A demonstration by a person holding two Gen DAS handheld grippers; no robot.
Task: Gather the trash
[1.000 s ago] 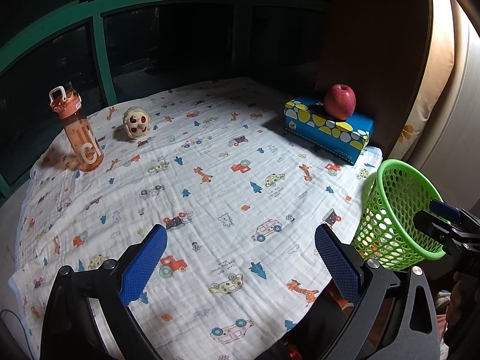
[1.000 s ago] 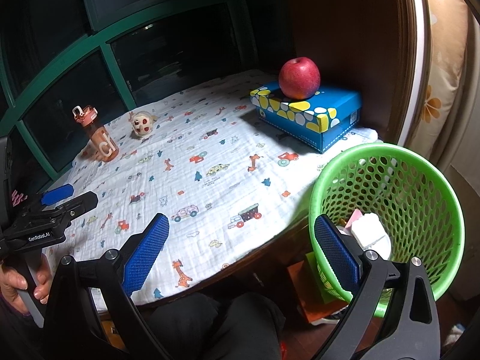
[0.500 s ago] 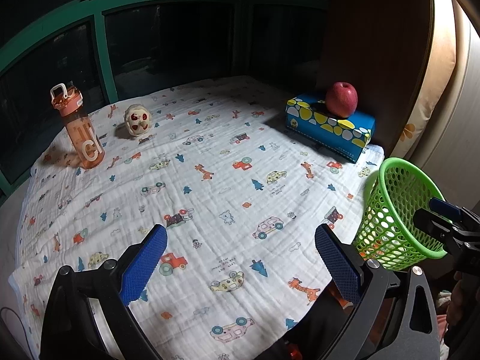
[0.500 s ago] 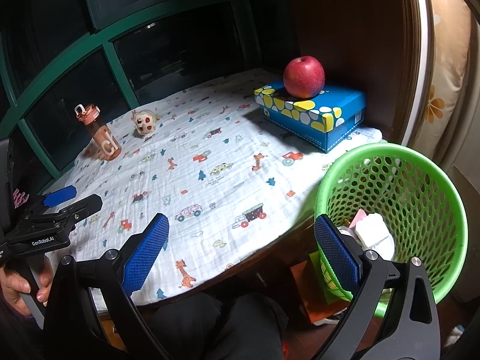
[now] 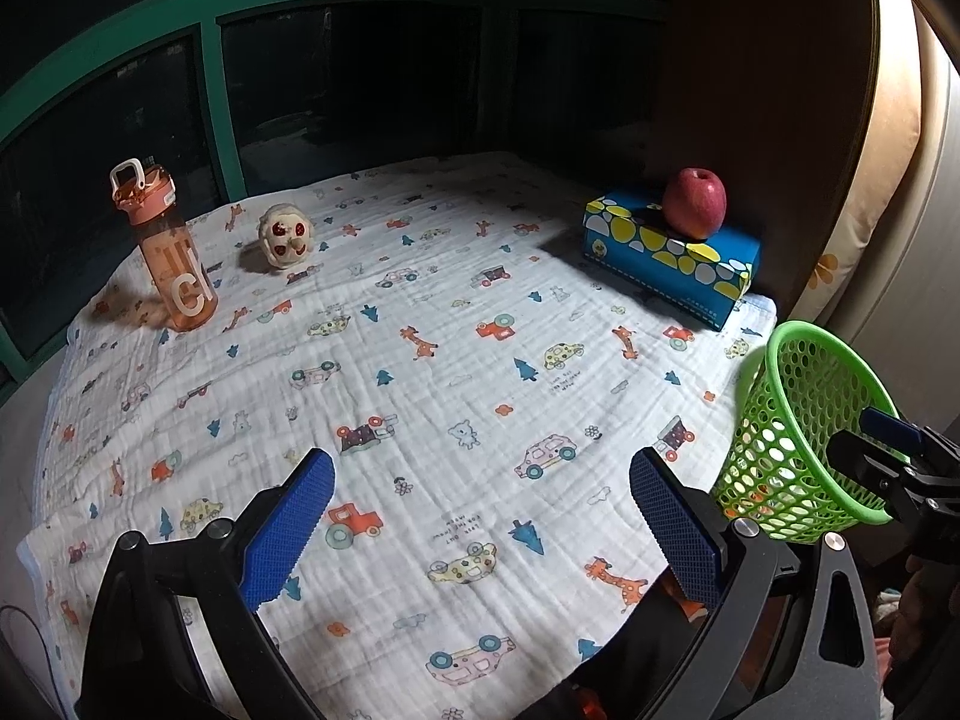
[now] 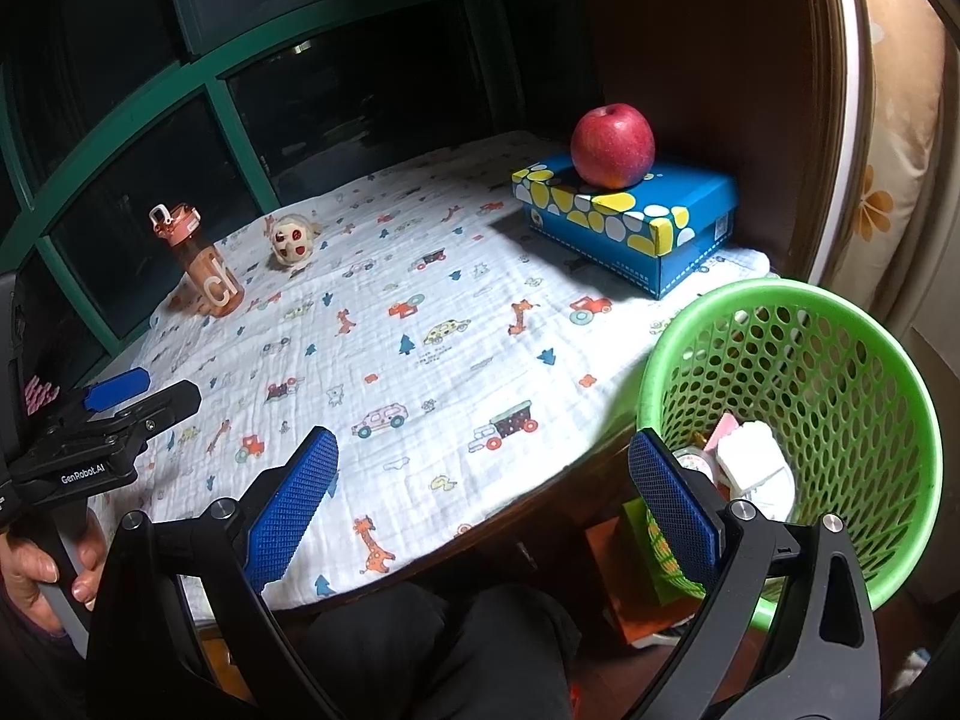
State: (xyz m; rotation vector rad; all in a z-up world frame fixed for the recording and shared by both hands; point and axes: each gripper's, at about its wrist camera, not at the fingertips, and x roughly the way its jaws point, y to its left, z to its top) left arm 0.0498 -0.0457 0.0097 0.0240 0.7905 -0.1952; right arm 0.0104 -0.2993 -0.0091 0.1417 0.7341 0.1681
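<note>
A green mesh basket [image 6: 864,360] stands off the table's right edge and holds white crumpled paper [image 6: 753,465] and other scraps. It also shows in the left wrist view [image 5: 798,438]. My left gripper [image 5: 480,525] is open and empty above the near part of the patterned cloth [image 5: 420,360]. My right gripper [image 6: 480,498] is open and empty over the table's near edge, its right finger in front of the basket's near side.
An orange water bottle [image 5: 168,252] and a small pale toy [image 5: 287,235] stand at the far left. A blue box [image 5: 672,258] with a red apple [image 5: 695,203] on it lies at the far right. Dark windows behind.
Both grippers have drawn back and shifted slightly; the table objects look a little farther. Both stay open and empty.
</note>
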